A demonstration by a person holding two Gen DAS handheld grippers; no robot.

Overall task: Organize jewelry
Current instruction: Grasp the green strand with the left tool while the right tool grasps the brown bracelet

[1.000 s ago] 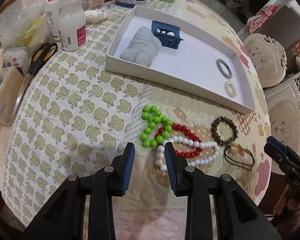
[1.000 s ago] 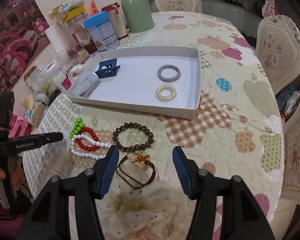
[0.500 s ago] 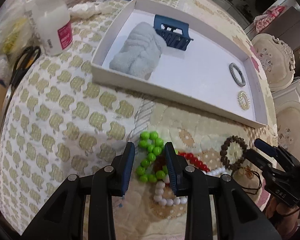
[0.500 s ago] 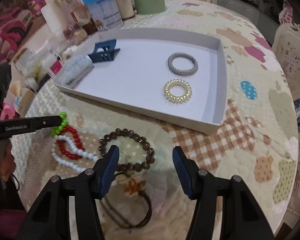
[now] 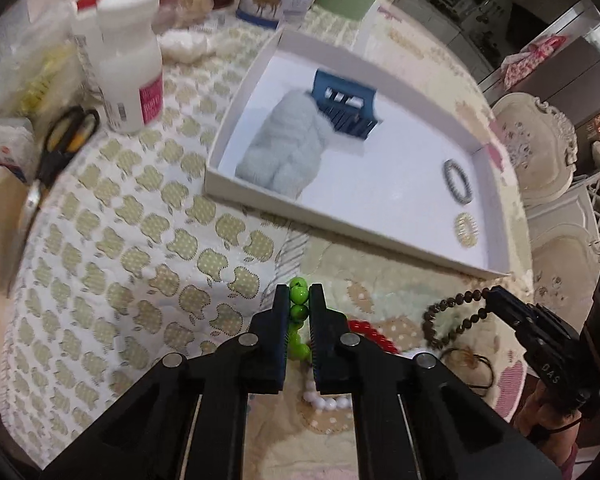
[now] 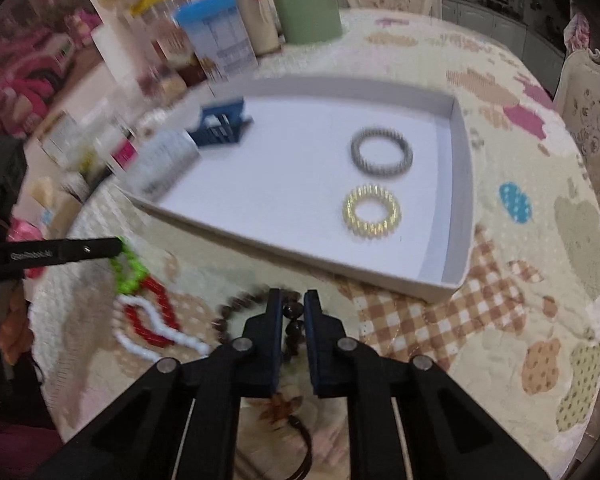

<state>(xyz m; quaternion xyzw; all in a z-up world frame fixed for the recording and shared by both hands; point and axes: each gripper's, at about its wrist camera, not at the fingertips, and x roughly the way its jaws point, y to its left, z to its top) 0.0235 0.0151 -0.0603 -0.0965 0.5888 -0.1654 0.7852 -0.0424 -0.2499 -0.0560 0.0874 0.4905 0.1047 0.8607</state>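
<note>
In my left view, low centre, my left gripper [image 5: 299,300] has just closed and pinches the green beads [image 5: 299,304]; the tray [image 5: 340,236] sits above. In my right view, low centre, my right gripper [image 6: 292,307] has just closed, clamping the brown beads [image 6: 293,312] below the tray's near wall.

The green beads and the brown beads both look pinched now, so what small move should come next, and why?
Probably lift both a little and carry them toward the white tray. The left gripper is shut on the green beads and the right gripper on the brown beads, while both strands still lie on the cloth just short of the tray, where two rings already sit.
</note>
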